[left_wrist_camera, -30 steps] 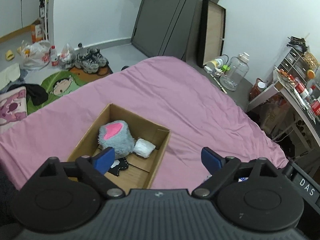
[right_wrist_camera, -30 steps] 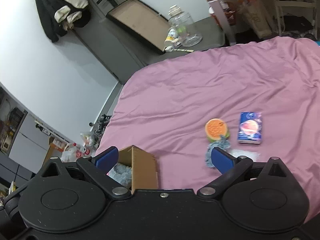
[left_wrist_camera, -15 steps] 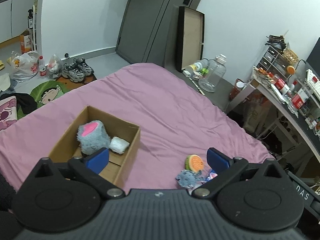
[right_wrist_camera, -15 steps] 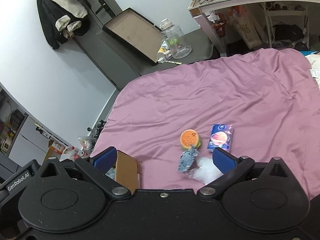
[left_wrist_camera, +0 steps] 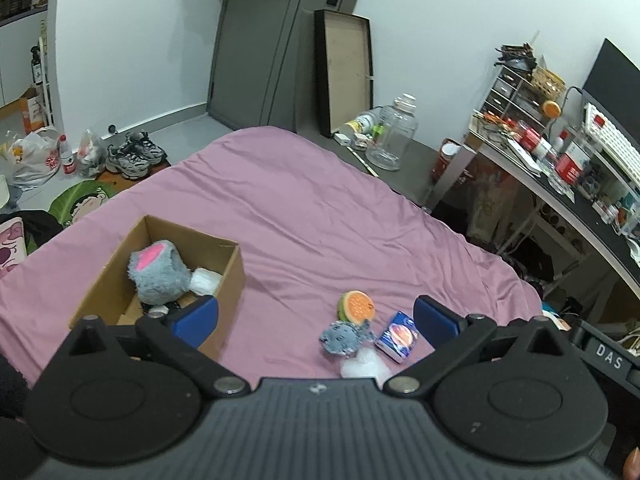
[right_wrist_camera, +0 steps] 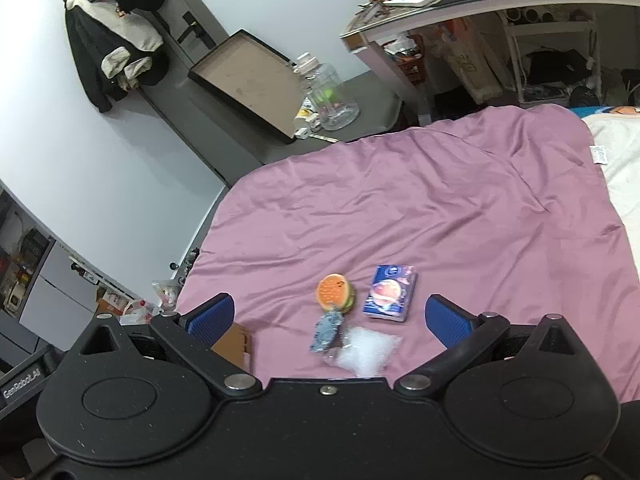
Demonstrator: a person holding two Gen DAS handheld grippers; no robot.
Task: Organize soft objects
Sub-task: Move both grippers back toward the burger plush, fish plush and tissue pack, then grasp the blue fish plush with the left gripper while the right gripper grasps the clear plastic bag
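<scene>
A cardboard box (left_wrist_camera: pixel 230 276) sits on the pink bedspread (left_wrist_camera: pixel 312 216) and holds a grey plush with a pink patch (left_wrist_camera: pixel 158 274) and a white soft roll (left_wrist_camera: pixel 206 282). To its right lie an orange burger toy (left_wrist_camera: pixel 357 306), a small grey-blue plush (left_wrist_camera: pixel 344 336), a blue tissue pack (left_wrist_camera: pixel 398 336) and a clear white bag (left_wrist_camera: pixel 364 366). My left gripper (left_wrist_camera: pixel 316 318) is open and empty above them. My right gripper (right_wrist_camera: pixel 340 318) is open and empty over the burger toy (right_wrist_camera: pixel 335 292), grey-blue plush (right_wrist_camera: pixel 326 330), tissue pack (right_wrist_camera: pixel 390 292) and bag (right_wrist_camera: pixel 366 350). A box corner (right_wrist_camera: pixel 236 344) shows at left.
A desk (left_wrist_camera: pixel 568 184) crowded with bottles stands right of the bed. A clear jar (left_wrist_camera: pixel 390 138) and a leaning frame (left_wrist_camera: pixel 348 72) stand beyond the bed's far corner. Shoes (left_wrist_camera: pixel 136 154) and bags (left_wrist_camera: pixel 36 158) lie on the floor left. A white blanket (right_wrist_camera: pixel 620 168) lies at the bed's right.
Both grippers have pulled back and swung right. The box has slid left in the left wrist view and the burger toy, plush, tissue pack and bag have come into view between its fingers.
</scene>
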